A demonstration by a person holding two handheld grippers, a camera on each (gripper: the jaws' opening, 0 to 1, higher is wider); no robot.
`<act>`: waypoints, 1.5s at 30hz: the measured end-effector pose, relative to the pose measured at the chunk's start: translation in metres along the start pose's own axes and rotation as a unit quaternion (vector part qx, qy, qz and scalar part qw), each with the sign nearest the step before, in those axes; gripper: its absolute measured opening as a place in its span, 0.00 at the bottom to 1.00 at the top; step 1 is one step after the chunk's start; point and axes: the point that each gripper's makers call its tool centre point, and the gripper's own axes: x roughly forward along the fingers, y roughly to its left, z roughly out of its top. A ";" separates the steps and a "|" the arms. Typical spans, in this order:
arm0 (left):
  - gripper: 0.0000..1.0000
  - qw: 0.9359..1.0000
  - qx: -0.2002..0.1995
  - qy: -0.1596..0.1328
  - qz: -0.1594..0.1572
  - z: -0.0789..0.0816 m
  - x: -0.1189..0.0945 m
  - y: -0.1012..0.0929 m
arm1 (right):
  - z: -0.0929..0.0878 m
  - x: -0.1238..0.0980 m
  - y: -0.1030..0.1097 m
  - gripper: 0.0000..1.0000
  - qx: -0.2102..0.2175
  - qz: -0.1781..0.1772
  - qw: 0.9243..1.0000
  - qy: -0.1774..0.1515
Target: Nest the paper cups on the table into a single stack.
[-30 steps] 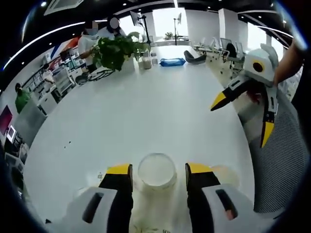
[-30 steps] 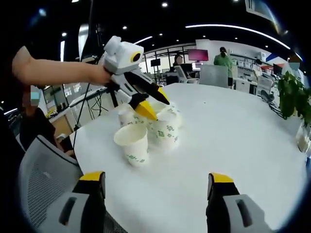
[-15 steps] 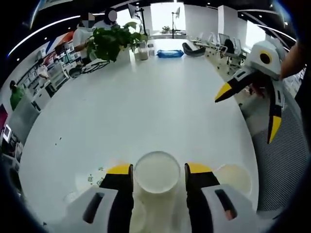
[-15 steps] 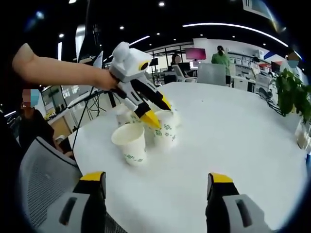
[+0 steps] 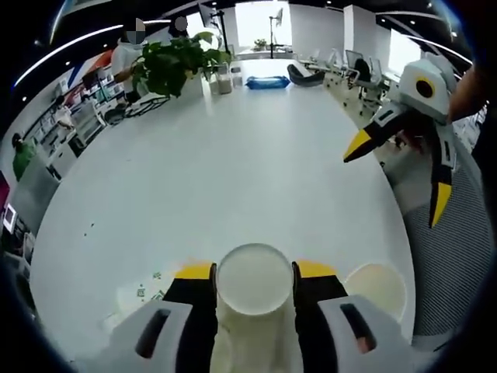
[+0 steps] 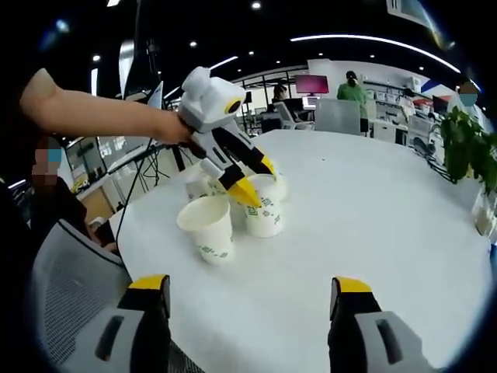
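Looking along the left gripper (image 5: 254, 276) in the left gripper view, its two yellow-tipped jaws press against the sides of an upright white paper cup (image 5: 254, 280), whose open mouth faces the camera. The white table (image 5: 233, 179) spreads away beyond this held cup. Just right of the held cup, near the table's edge, a second paper cup (image 5: 376, 284) stands with its mouth open. To the left of the held cup, pale cup shapes with green print (image 5: 140, 294) sit low by the jaw, too blurred to count. Far beyond the held cup, at the table's far end, stand a potted plant (image 5: 172, 64) and a blue object (image 5: 268, 81). Off to the right of the held cup, the right gripper (image 5: 404, 175) hangs past the table edge, jaws spread wide with nothing between them.

In the right gripper view, the right gripper's (image 6: 252, 295) own jaws rise wide apart, with only bare table (image 6: 373, 233) between them. Ahead, near the table's left edge, stands a cluster of paper cups with green print. The nearest cup (image 6: 207, 228) stands free. Just behind the nearest cup, the left gripper (image 6: 256, 177), held by a hand (image 6: 172, 128), reaches down with its jaws on either side of another cup (image 6: 264, 206). More cups (image 6: 200, 186) sit behind the nearest cup, partly hidden. A grey mesh chair (image 6: 66, 287) stands left of the nearest cup.
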 end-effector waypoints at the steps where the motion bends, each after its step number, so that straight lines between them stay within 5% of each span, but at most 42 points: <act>1: 0.37 1.000 0.001 -0.003 0.002 0.002 -0.001 0.000 | 0.000 0.000 0.000 0.85 0.001 0.000 1.000 0.000; 20: 0.36 0.999 -0.007 -0.049 0.020 0.028 -0.043 -0.007 | 0.012 -0.007 0.001 0.84 0.006 0.001 1.000 -0.021; 45: 0.36 0.990 -0.055 -0.127 0.041 0.063 -0.118 -0.035 | 0.077 -0.028 0.028 0.77 -0.017 0.055 0.996 -0.074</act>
